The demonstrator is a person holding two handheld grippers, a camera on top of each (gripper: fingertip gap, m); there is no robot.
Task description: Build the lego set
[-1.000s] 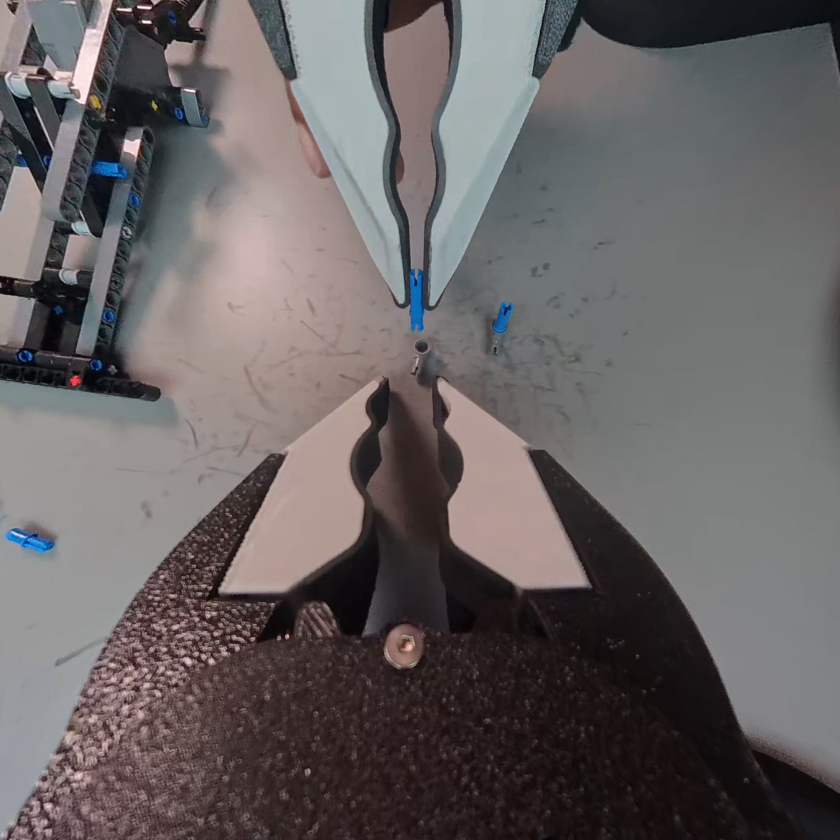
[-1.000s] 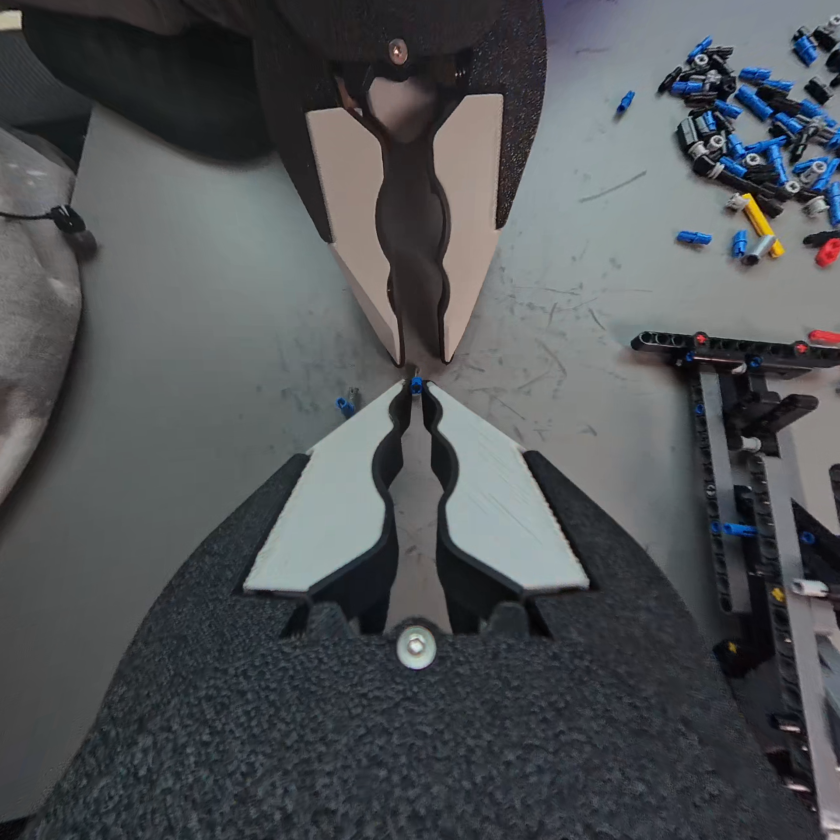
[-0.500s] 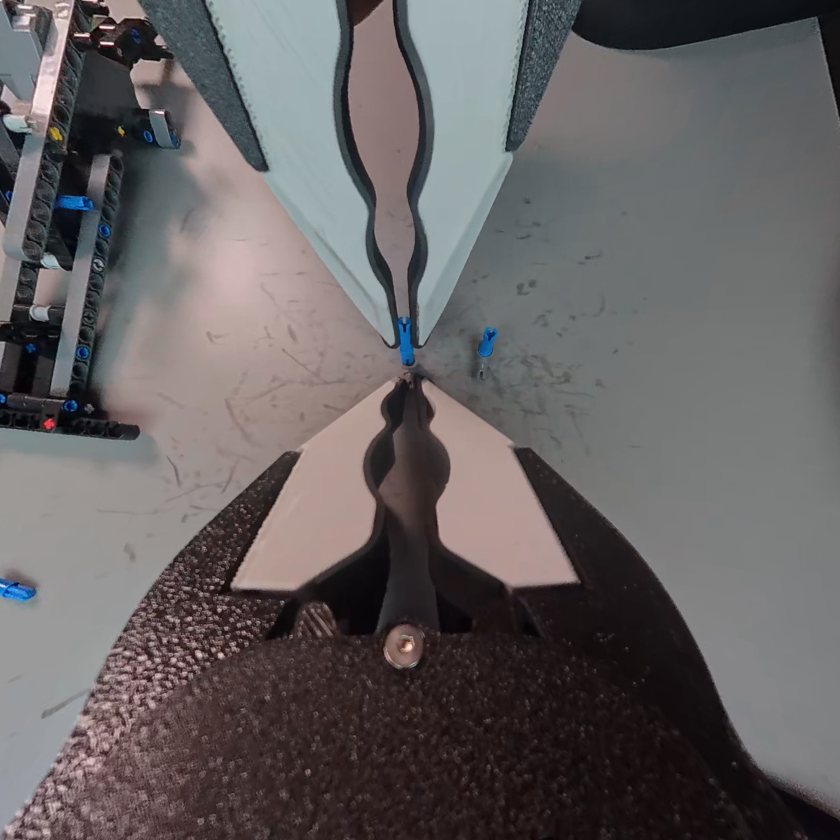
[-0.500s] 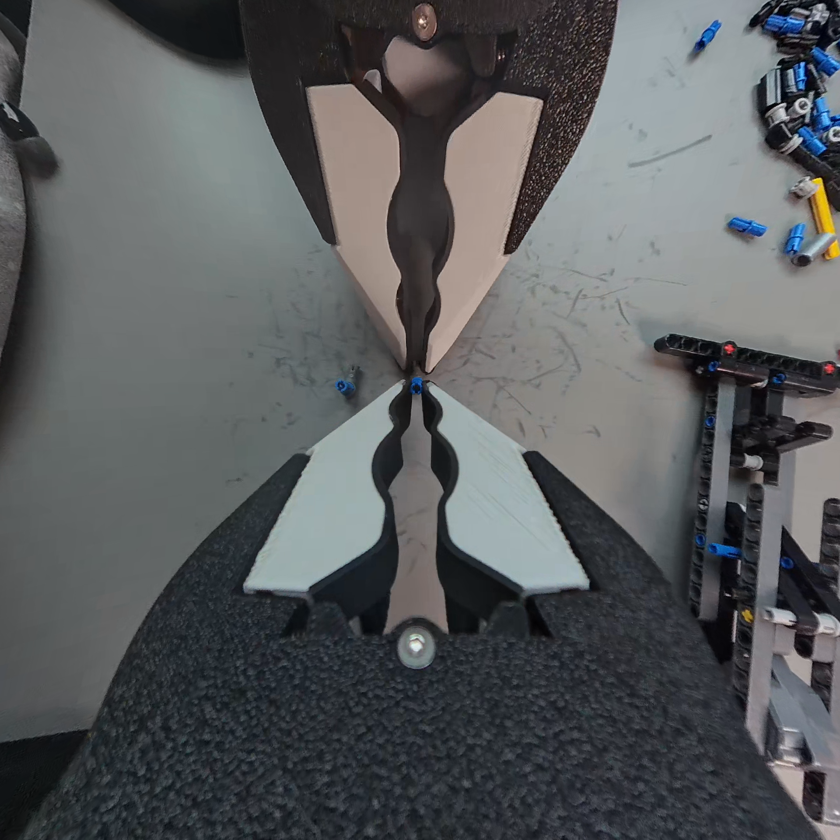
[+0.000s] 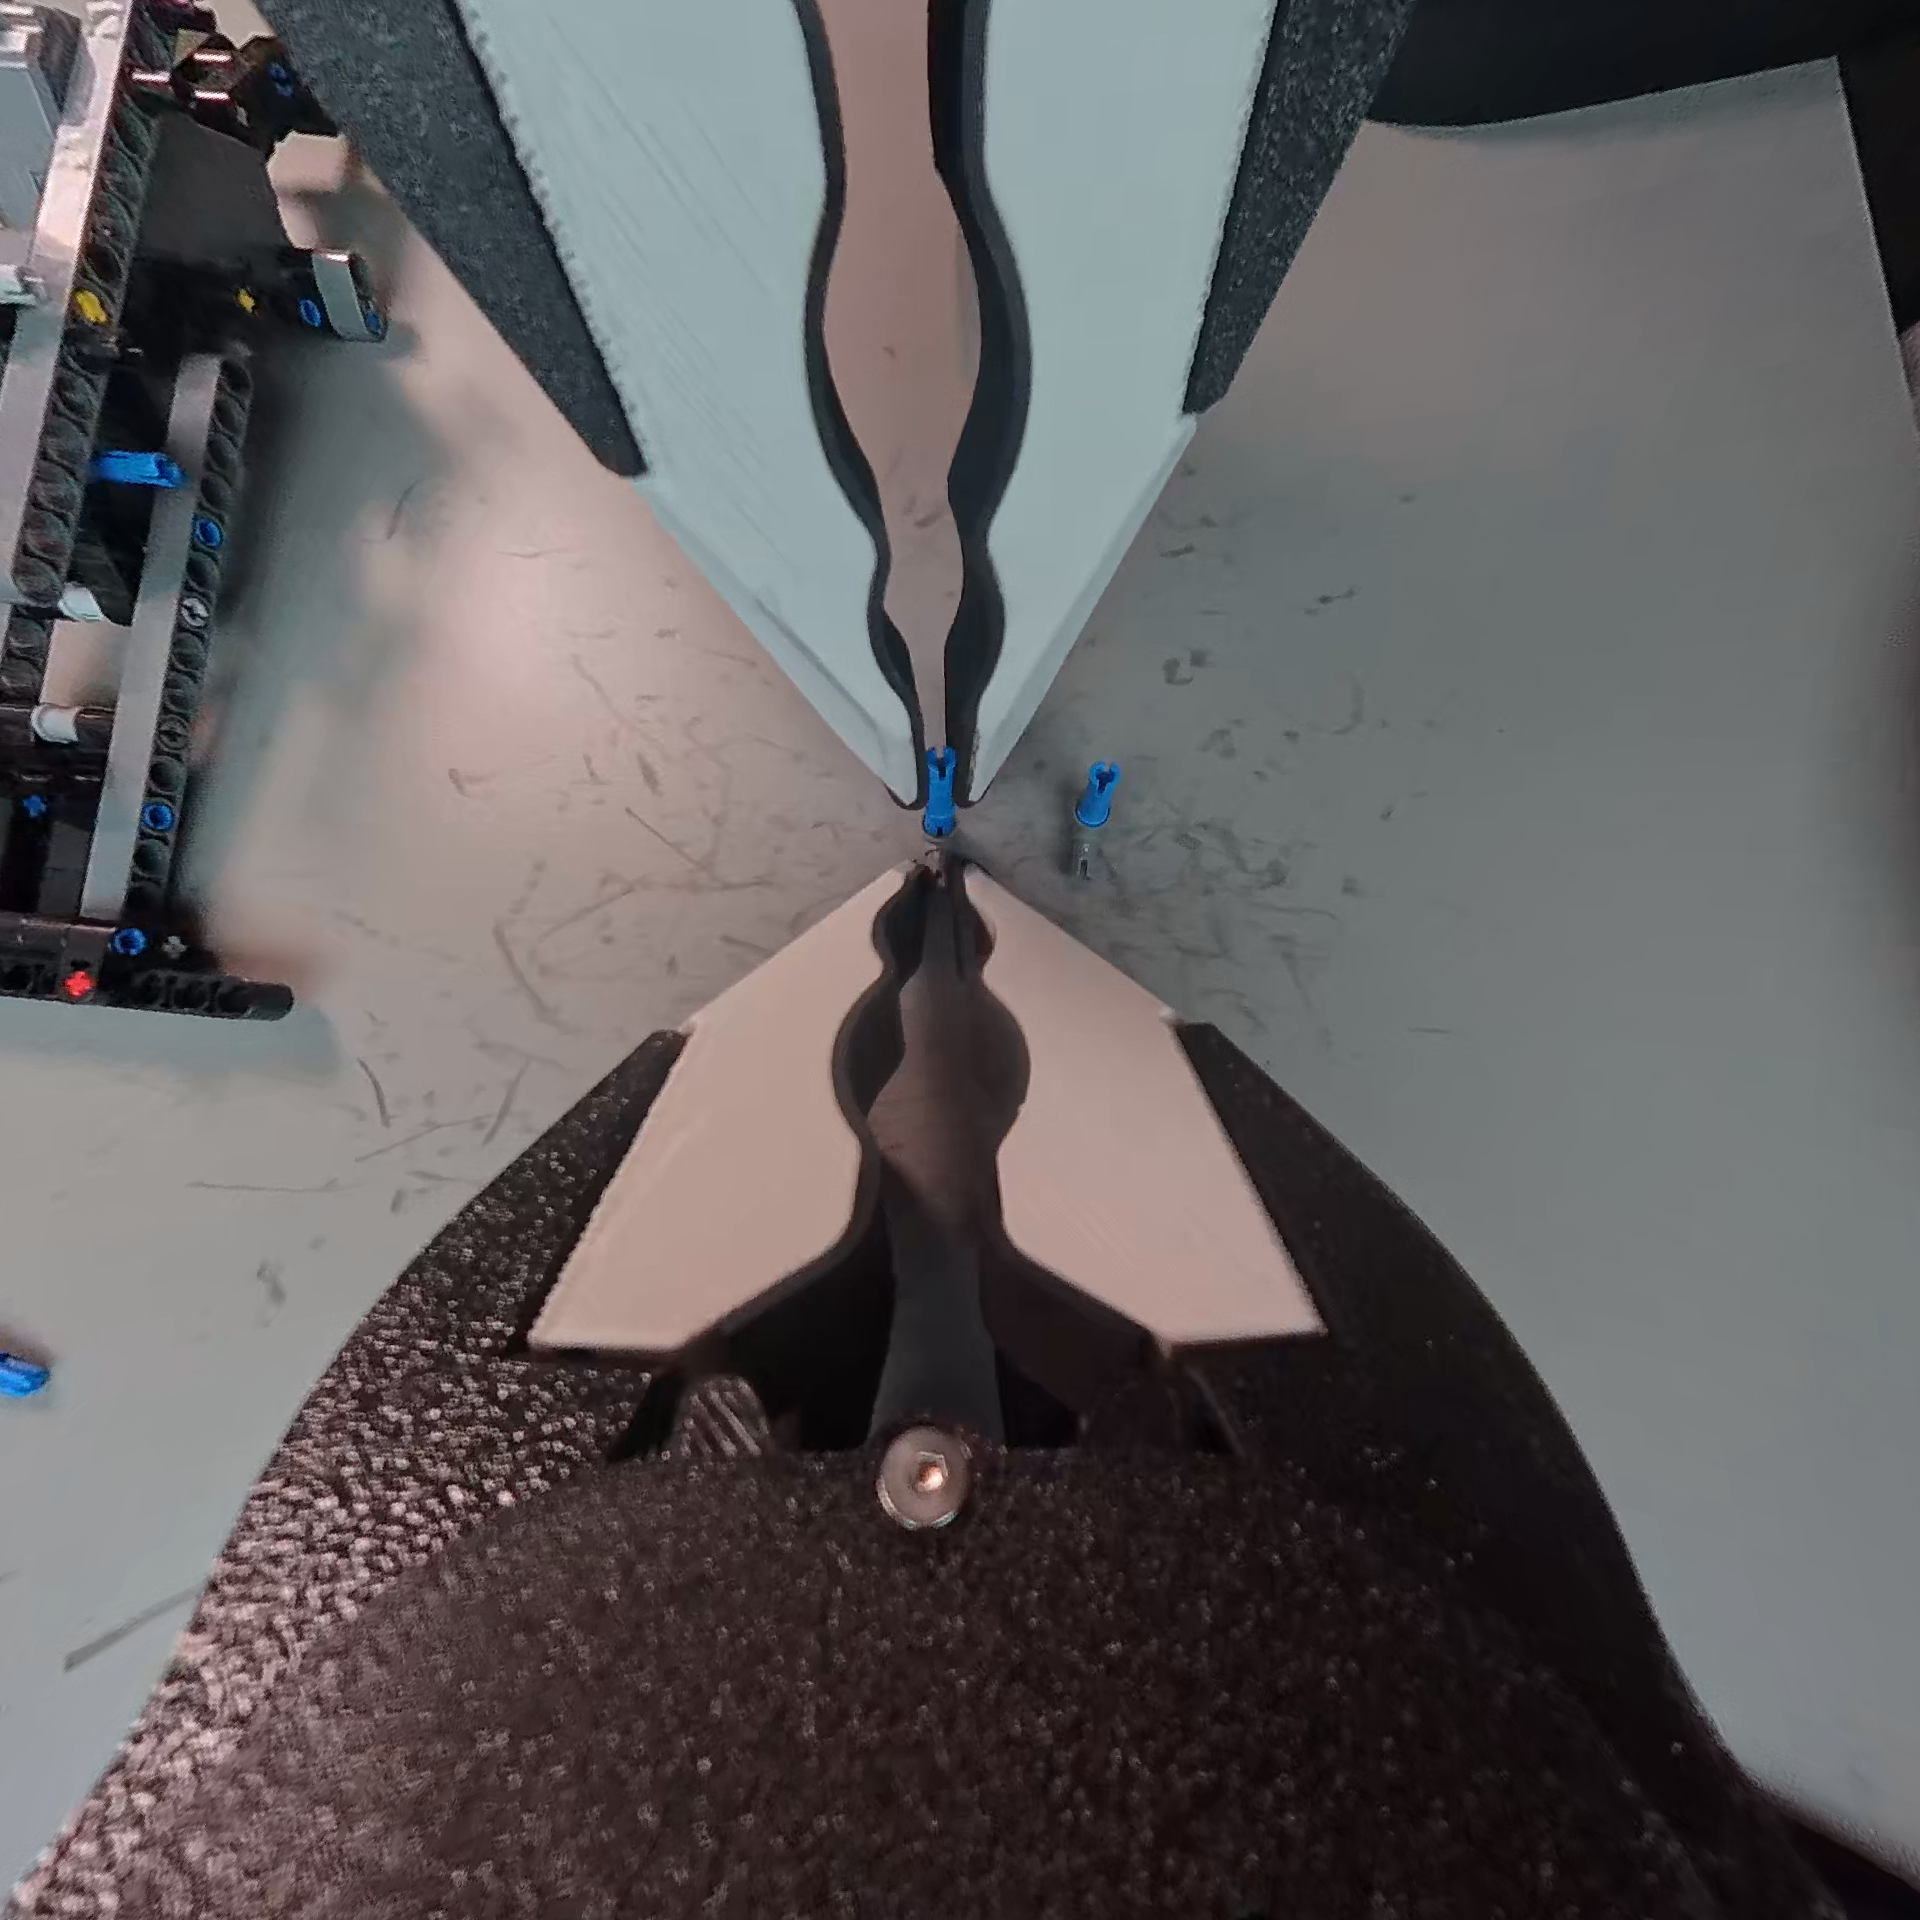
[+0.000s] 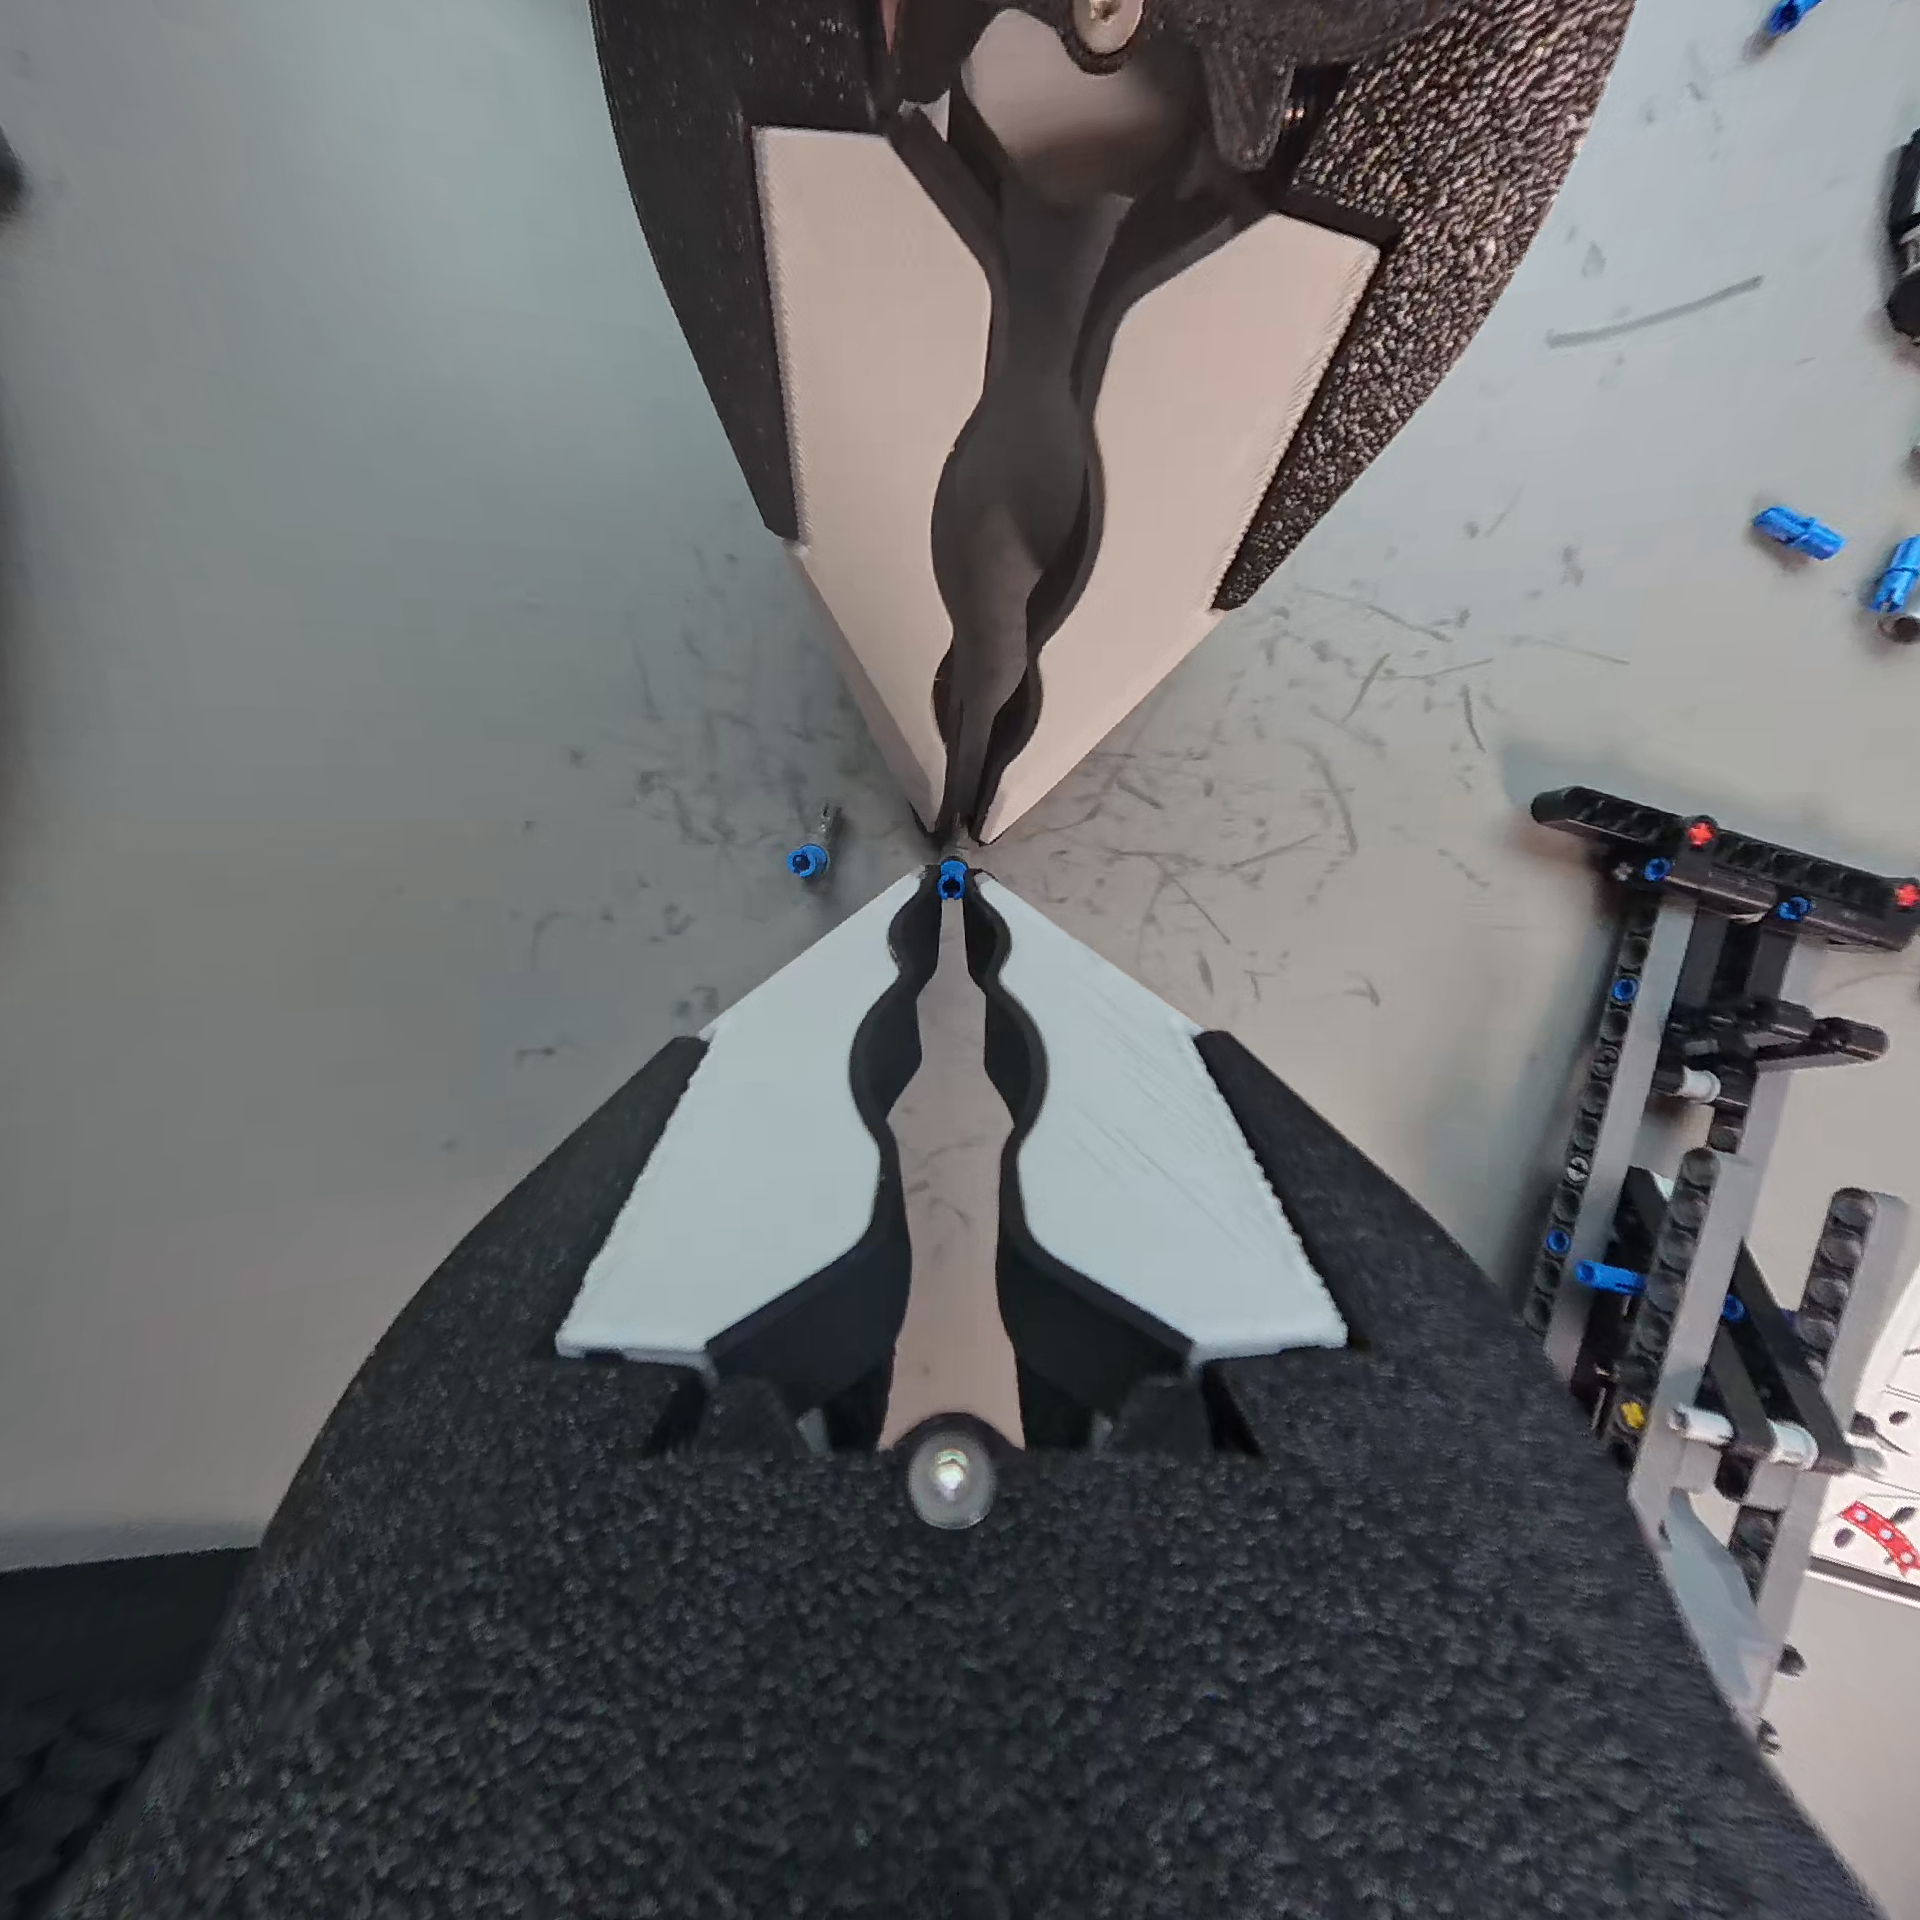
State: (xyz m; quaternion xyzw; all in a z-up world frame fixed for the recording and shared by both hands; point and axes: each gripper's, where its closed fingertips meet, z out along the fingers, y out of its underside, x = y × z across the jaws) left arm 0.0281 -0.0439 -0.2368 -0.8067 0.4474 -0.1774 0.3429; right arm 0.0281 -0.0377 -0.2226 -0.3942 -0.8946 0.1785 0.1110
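A partly built black-and-grey beam frame (image 6: 1704, 1143), dotted with blue and red pins, is lying flat on the scuffed grey tabletop (image 5: 1558, 623). Over the table's middle, 2 grippers are meeting tip to tip. The right gripper (image 6: 951, 883) is pinching a small blue pin (image 5: 939, 790) that is pointing at the left gripper (image 5: 940, 868), whose fingers are clenched; what they are holding cannot be told. A blue-and-grey pin (image 5: 1089, 821) is lying just beside them.
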